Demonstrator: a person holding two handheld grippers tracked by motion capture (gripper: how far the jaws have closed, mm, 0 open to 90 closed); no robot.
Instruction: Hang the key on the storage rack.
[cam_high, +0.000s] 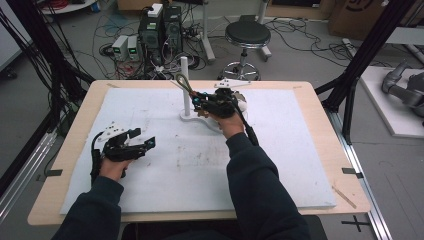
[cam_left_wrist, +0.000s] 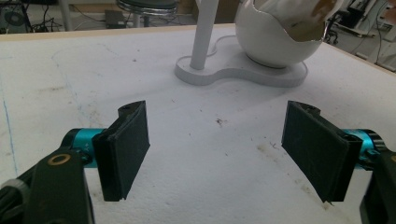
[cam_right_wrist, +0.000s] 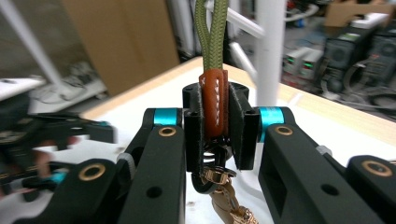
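My right claw (cam_right_wrist: 215, 121) is clamped tight on a keychain strap (cam_right_wrist: 212, 70): the pads pinch its brown leather wrap, the green cord loop stands up above them, and a coppery clasp with a split ring hangs below, between the claw arms. In the high view I see that claw (cam_high: 202, 100) held over the far middle of the counter (cam_high: 60, 165), just beside the white stand (cam_high: 185, 85), whose slim upright post rises from a flat base on the white mat. The cord loop sits near the top of the post; whether it touches I cannot tell. A white egg-shaped bowl (cam_left_wrist: 280, 37) shares the stand's base, with something pale and brown inside it.

My left claw (cam_high: 142, 140) rests low on the near left of the mat, well apart from the stand, its pads wide apart with nothing between them.

I judge the job in hand to be hanging the loop over the post, and that is where it can fail. The loop is narrow and soft, so it may fold against the post tip instead of slipping over. If I push sideways, the light stand could tip or slide, since nothing steadies its base. The clasp dangling below could catch on the bowl's jagged rim as I come across. Letting go early would drop the strap onto the base. Bringing the left claw over to pin the base down would reduce most of these risks.
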